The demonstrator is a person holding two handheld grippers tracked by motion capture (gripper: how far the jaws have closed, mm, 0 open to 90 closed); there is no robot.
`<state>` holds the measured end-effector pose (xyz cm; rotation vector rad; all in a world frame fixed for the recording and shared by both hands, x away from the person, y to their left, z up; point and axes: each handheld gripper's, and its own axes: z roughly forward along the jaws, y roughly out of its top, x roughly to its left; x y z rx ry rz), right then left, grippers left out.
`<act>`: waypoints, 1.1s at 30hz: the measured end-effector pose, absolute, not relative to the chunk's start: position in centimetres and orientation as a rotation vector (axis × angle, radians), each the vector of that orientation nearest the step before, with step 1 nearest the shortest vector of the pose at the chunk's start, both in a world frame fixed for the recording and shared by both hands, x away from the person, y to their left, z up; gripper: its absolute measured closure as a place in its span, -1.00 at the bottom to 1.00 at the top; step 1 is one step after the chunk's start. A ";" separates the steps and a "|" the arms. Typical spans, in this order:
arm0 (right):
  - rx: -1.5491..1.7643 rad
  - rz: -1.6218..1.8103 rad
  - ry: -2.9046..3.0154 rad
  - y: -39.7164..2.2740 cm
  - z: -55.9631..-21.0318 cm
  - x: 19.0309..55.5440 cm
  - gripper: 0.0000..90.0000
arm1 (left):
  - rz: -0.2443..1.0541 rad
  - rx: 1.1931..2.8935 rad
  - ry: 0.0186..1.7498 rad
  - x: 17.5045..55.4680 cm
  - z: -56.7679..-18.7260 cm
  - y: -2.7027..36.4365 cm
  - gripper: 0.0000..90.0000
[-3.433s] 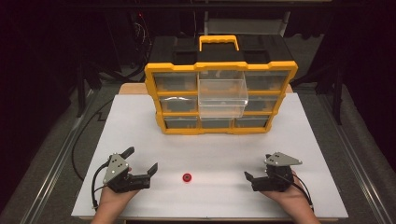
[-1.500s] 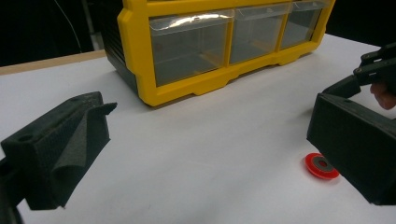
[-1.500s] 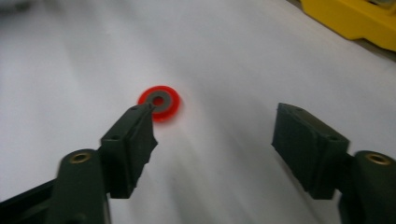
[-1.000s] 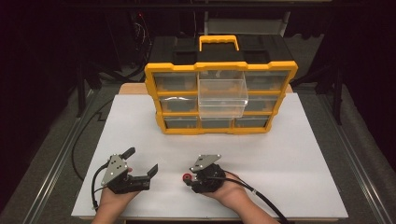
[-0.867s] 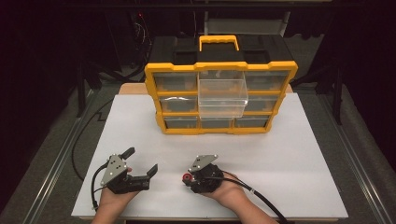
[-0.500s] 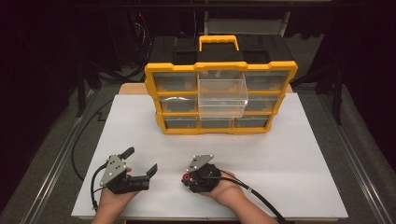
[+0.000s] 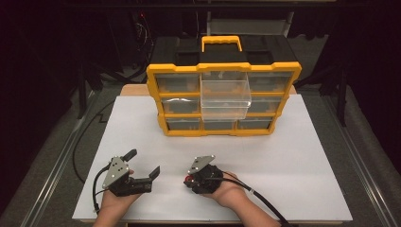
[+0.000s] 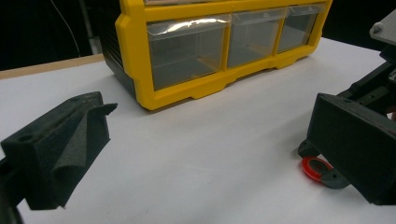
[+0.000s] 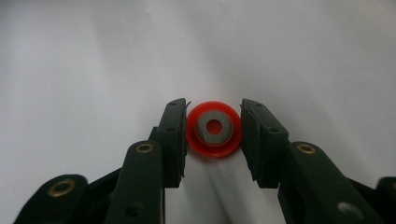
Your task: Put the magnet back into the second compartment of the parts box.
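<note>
Right hand-held gripper sits low on the worktop near the front edge, about midway along it, jaws down around the red ring. Its jaws have just been closing, and in the right gripper view both pads now press the ring's sides, ring flat on the white surface, grey insert with a hole in its middle. From the left gripper view the ring peeks out under the right hand-held gripper's jaw tip.

Left hand-held gripper rests toward the front left corner, jaws spread wide with nothing between them, pointing roughly across toward the right one, well apart from the ring.

Yellow drawer organizer stands at the back edge, centered, black top with yellow handle. One clear drawer in the middle column is pulled out forward; other drawers closed.
</note>
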<state>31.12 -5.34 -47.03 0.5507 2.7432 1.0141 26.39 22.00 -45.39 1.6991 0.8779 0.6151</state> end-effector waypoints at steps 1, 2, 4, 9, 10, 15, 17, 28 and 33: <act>0.555 1.015 2.741 -5.3 -47.0 31.1 0.43 | 0.614 1.699 0.877 26.4 -45.4 22.0 -0.99; 0.546 1.020 2.740 -5.3 -47.0 31.1 0.44 | 0.614 1.699 0.877 26.4 -45.4 22.0 -0.99; 0.548 1.021 2.743 -5.4 -47.0 31.1 0.44 | 0.613 1.701 0.878 26.4 -45.4 22.0 -0.99; 0.543 1.044 2.728 -6.2 -46.5 30.8 0.44 | 0.617 1.701 0.876 26.4 -45.4 22.0 -0.99; 0.543 1.044 2.728 -6.2 -46.5 30.8 0.44 | 0.617 1.701 0.876 26.4 -45.4 22.0 -0.99; 0.573 1.093 2.704 -8.0 -45.8 30.5 0.44 | 0.618 1.708 0.870 26.4 -45.4 22.0 -0.99; 0.587 1.100 2.693 -8.6 -45.5 30.4 0.44 | 0.619 1.710 0.868 26.4 -45.4 22.0 -0.99; 0.654 1.065 2.633 -13.2 -44.7 30.2 0.43 | 0.619 1.710 0.865 26.3 -45.4 22.0 -0.99; 0.703 1.065 2.613 -14.9 -44.7 30.2 0.43 | 0.619 1.711 0.861 26.3 -45.4 21.9 -0.99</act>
